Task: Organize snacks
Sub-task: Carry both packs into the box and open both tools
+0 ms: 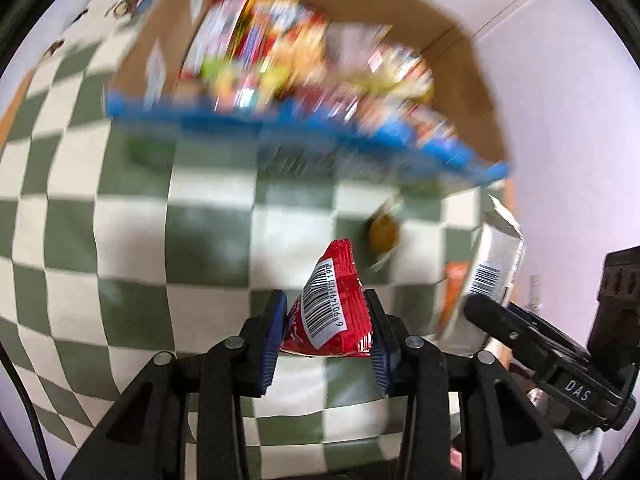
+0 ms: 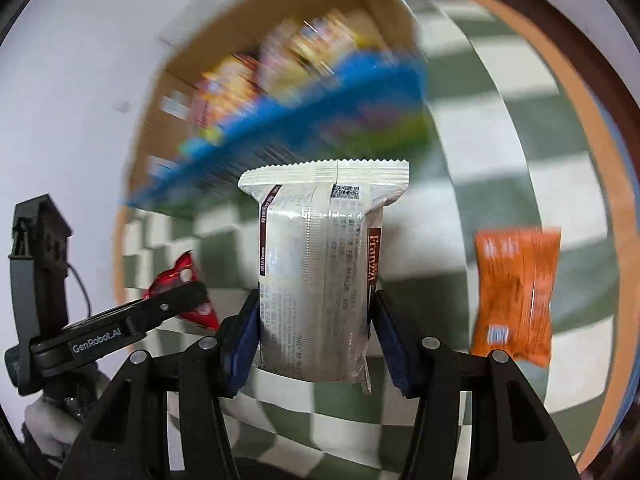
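Left tool (image 1: 328,320) is clenched on a red packet (image 1: 332,308), barcode side up, held clear above the checked counter (image 1: 120,240). Right tool (image 2: 314,320) is clenched on a silver packet (image 2: 320,264), standing upright between its pads with the serrated seal at 12 o'clock. In the left view the right tool and its silver packet show at 3 o'clock; in the right view the left tool and the red packet show at 9 o'clock, so the two tools ride side by side, near each other but apart. The box (image 1: 460,60), cardboard with a blue front edge and already stocked with assorted snacks, lies ahead at 12 o'clock in the left view and at 11 o'clock in the right view; blur prevents naming its contents. An orange packet (image 2: 516,292) lies on the counter at 3 o'clock of the right tool, and a small brown item (image 1: 384,232), too blurred to identify, lies at 1 o'clock of the red packet. Judgement: the step in hand is carrying both packets toward the box. The next move calls for clearing the blue edge, finding free space among the stock, and letting go one at a time to avoid a collision of tools.
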{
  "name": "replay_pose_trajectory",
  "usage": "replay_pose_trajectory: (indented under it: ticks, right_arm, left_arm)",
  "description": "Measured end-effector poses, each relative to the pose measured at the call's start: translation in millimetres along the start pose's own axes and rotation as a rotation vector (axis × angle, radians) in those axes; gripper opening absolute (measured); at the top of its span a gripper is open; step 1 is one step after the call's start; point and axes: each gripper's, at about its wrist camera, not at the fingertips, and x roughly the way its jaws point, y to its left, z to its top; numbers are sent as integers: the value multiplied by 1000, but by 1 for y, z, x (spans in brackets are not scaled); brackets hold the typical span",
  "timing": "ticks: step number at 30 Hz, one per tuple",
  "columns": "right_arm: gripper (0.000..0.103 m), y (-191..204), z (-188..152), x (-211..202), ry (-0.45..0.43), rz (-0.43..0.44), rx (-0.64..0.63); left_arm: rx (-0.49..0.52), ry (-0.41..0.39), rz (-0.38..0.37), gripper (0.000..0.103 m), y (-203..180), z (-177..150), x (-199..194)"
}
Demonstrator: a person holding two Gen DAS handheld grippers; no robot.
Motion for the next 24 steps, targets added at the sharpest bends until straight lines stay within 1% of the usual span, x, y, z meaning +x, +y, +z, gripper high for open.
replay_pose_trajectory:
  ticks: [2,3,4,5,6,8,10,11,13,14,16,18,20,21,22,23,24]
  right_arm:
    - [57,14,21,-20,-36,14,-31]
    - [57,28,33,-22,-54,11,-47]
    - [57,32,49,-30,-75,5,-67]
    - [57,42,61,-26,-91,-9,-86]
    - [57,48,77,-28,-114,-41,-115]
    - [57,58,107,-24,-153,-132,-171]
    - [57,66,141,-6,-139,-207,-207]
    - [57,68,160,4,-124,-251,-227]
    - [57,74,188,25,-85,-304,-251]
    - [57,73,204,37,-52,-314,-250]
    - [57,71,226,53,-7,-331,-239]
    - [57,70,244,67,26,-345,-219]
    - [59,67,264,89,78,-380,-206]
    - [61,64,270,96,81,-387,-179]
    - [76,63,273,100,82,-400,-173]
    - [82,62,276,106,93,-404,-176]
    - [85,62,279,112,99,-403,-170]
  left_arm:
    - [17,-42,-20,35,-6,14,-24]
    - [17,-60,-22,35,-9,20,-32]
    - [11,-90,-20,36,-10,32,-42]
    - [17,-111,-5,36,-10,44,-46]
    - [28,-128,19,36,-9,53,-52]
    - [43,-156,71,36,-10,77,-54]
    - [52,-166,144,36,-5,98,-49]
    - [49,-156,165,36,1,110,-44]
    - [36,-127,210,37,13,131,-29]
    - [23,-95,227,37,21,143,-17]
    - [-2,-54,259,37,35,160,0]
    - [-39,-14,263,37,48,166,12]
    - [-81,27,237,38,61,177,25]
    - [-94,39,227,38,65,181,27]
    - [-102,44,218,44,67,185,29]
    - [-104,39,234,53,69,190,31]
    - [-102,30,256,61,69,193,31]
